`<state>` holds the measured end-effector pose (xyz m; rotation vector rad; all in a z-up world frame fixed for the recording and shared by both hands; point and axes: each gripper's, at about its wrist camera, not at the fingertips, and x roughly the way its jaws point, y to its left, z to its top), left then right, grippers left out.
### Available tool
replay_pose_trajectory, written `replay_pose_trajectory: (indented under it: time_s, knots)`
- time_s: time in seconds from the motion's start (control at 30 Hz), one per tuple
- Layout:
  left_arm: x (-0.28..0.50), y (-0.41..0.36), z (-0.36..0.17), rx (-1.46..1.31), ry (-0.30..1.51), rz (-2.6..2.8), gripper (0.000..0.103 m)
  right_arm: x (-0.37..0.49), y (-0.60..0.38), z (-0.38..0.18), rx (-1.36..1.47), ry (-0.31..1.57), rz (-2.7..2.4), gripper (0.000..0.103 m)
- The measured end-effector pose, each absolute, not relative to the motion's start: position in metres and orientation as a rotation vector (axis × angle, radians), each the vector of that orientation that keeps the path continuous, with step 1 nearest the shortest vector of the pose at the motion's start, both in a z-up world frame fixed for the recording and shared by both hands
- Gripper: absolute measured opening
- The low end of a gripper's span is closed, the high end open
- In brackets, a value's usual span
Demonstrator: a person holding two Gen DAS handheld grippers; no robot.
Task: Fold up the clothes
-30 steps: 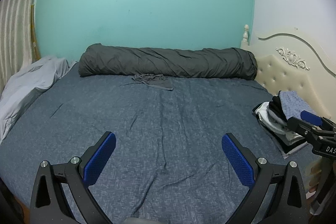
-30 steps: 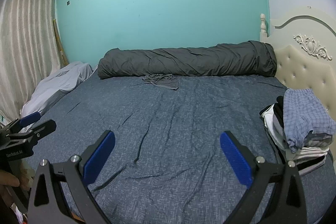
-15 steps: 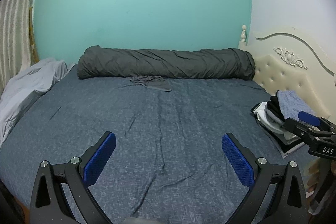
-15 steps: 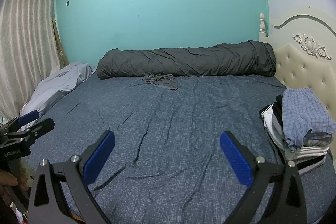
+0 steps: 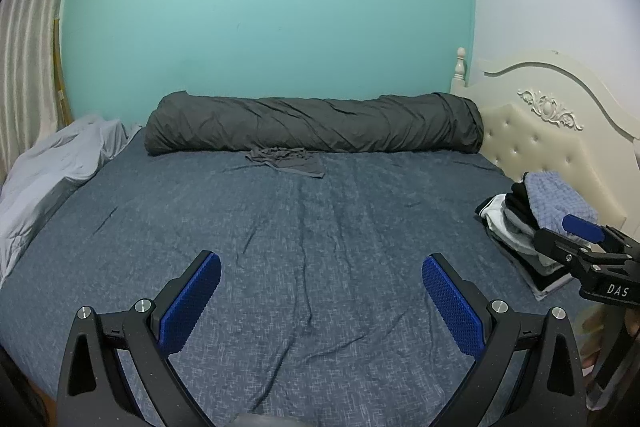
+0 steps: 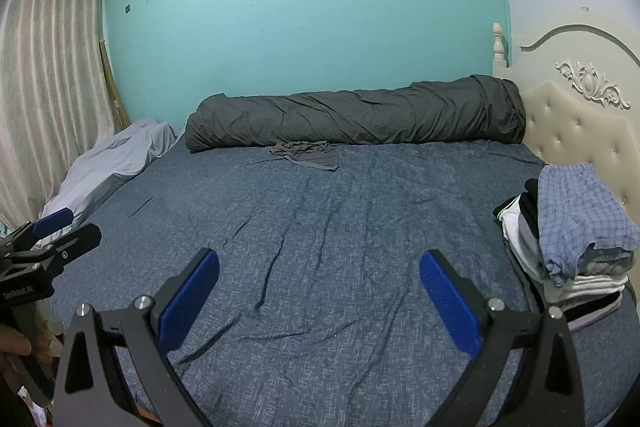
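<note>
Over bed [image 5: 320,235] | left gripper [image 5: 321,301] apart | right gripper [image 6: 319,297] apart | grey garment [image 6: 308,155] unfolded

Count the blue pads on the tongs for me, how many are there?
4. The left tongs have one pad on each finger, and the right tongs likewise. All open above the bed.

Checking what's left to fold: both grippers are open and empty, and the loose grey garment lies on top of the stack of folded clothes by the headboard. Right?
Not quite. The grey garment lies on the bed beside the rolled dark duvet, far from the stack; the right wrist view shows it. The rest holds.
</note>
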<state>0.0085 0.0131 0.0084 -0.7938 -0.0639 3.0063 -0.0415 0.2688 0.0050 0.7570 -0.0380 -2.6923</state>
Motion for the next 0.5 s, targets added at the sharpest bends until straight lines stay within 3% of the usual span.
replay_pose_trajectory:
  time_s: [0.5]
  knots:
    - [0.009,0.0108,0.0057,-0.791,-0.059,3.002,0.103,-0.0456,0.2758,0.0045,0.769,-0.049,-2.692,0.101]
